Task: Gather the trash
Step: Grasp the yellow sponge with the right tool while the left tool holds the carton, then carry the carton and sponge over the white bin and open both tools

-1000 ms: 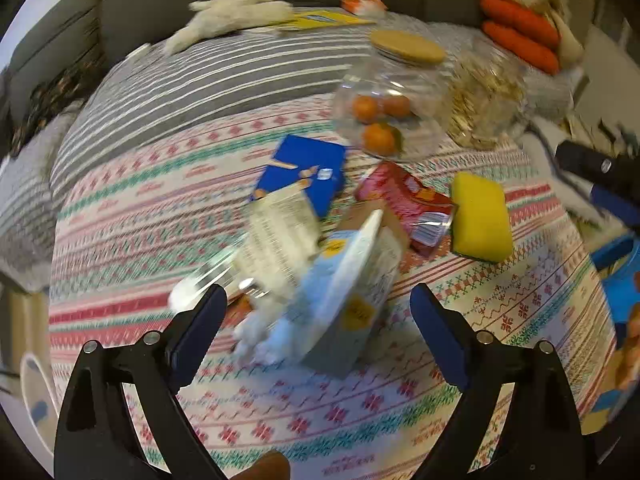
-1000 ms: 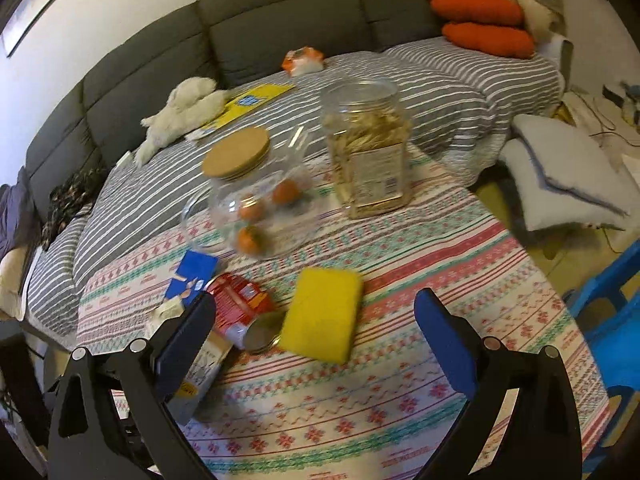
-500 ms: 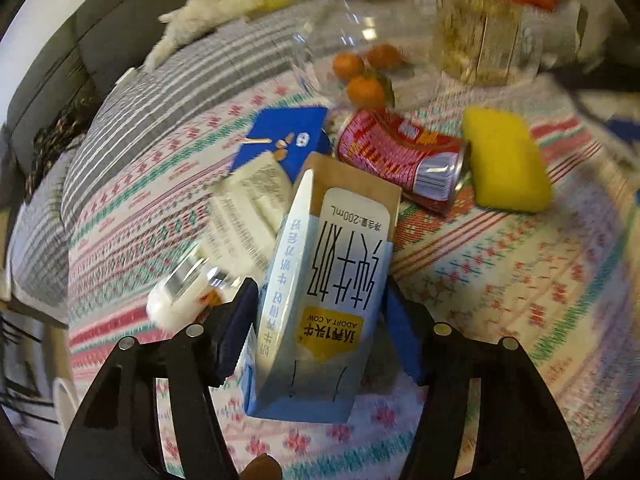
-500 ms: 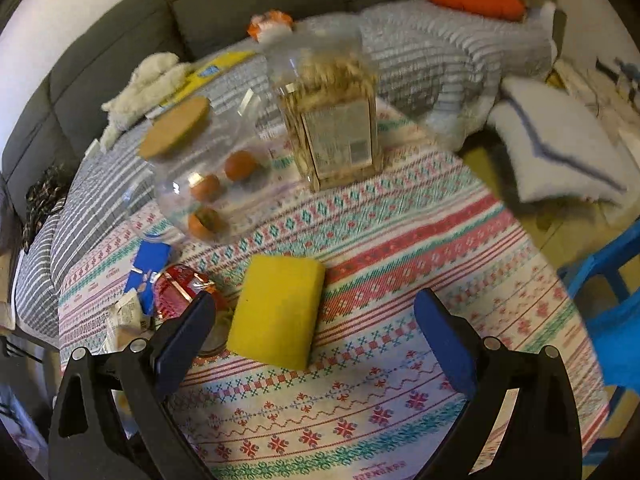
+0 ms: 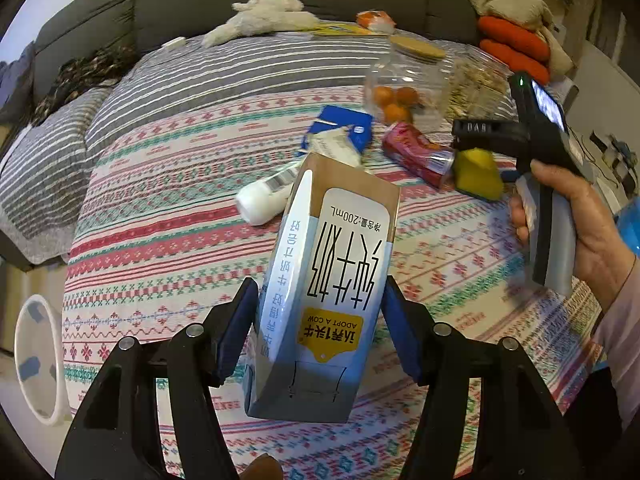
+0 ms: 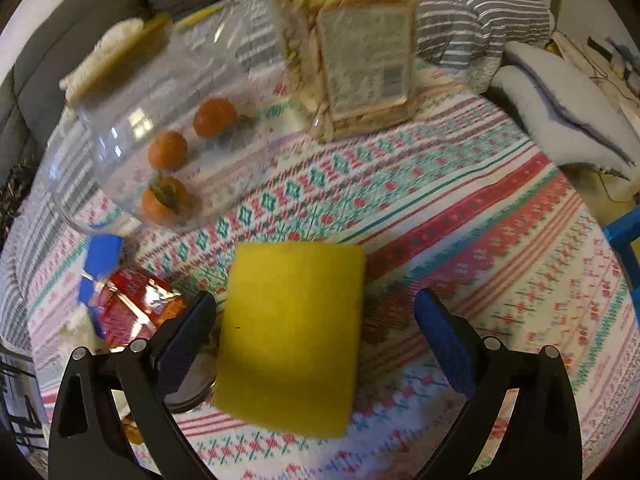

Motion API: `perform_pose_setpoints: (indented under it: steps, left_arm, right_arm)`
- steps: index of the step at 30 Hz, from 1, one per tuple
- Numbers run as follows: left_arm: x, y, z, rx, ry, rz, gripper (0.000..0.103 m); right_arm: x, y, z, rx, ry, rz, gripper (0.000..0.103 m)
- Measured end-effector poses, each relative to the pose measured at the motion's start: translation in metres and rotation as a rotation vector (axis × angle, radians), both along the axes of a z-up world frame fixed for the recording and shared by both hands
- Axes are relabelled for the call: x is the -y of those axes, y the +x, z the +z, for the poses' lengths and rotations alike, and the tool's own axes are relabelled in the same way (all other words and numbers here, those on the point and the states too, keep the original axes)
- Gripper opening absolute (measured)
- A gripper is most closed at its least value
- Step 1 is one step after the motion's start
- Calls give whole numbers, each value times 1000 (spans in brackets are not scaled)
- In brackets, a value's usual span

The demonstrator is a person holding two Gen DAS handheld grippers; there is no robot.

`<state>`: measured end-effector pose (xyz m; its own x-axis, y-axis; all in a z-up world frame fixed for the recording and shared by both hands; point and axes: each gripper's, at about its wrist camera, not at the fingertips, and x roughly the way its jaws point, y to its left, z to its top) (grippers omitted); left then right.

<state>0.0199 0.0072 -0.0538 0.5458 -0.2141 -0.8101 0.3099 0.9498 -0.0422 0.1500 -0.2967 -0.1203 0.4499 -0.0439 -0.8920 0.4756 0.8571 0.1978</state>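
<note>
My left gripper [image 5: 318, 330] is shut on a blue and white milk carton [image 5: 328, 292] and holds it above the patterned tablecloth [image 5: 160, 240]. A white bottle [image 5: 262, 202], a blue wrapper [image 5: 340, 130], a crumpled paper piece [image 5: 334, 146] and a red can [image 5: 418, 154] lie further back. My right gripper [image 6: 316, 336] is open, its fingers either side of a yellow sponge [image 6: 290, 336] on the table. The sponge [image 5: 478, 174] and the right gripper also show in the left wrist view. The red can [image 6: 136, 312] lies just left of the sponge.
A tilted clear jar [image 6: 160, 120] with oranges and a cork lid stands behind the sponge. A jar of pasta [image 6: 356, 52] stands to its right. A white bin [image 5: 38, 354] sits on the floor left of the table. A grey sofa with cushions lies beyond.
My left gripper has closed on the milk carton and lifted it off the table. My right gripper has moved forward and down around the yellow sponge.
</note>
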Motion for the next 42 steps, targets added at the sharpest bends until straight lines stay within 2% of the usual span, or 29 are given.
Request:
perform_pose_setpoints:
  steps: [2,4,6,9,14,19,25,33,42]
  left_arm:
    - [-5,4,-3,-10,-13,13,60]
    - [-9,8,-1,-16,-29,24,60]
    - [-12,9,3,-5,-43,29,60]
    - [-15,10,10,11,-59,31,60]
    - [-21,7,15,30,-65,42,60]
    - [-30,8,22,45,-83,71,60]
    - [-39,5,26,60,-87,102,60]
    - [-62,6,28,65,-85,174,60]
    - [-116,5,29,62,-88,323,60]
  right_arm:
    - [-2,0,-2,14,-39,6,96]
    - [-4,0,-2,15,-91,26,88]
    - [-3,-1,0,33,-100,34,66]
    - [-2,-6,5,57,-77,49,59]
    - [-10,-18,20,104,-59,89,58]
    - [-31,-35,56,213,-62,150,58]
    - [-66,-55,87,298,-63,250,58]
    - [-108,-66,97,341,-33,375,58]
    - [-154,-75,102,361,-20,478,58]
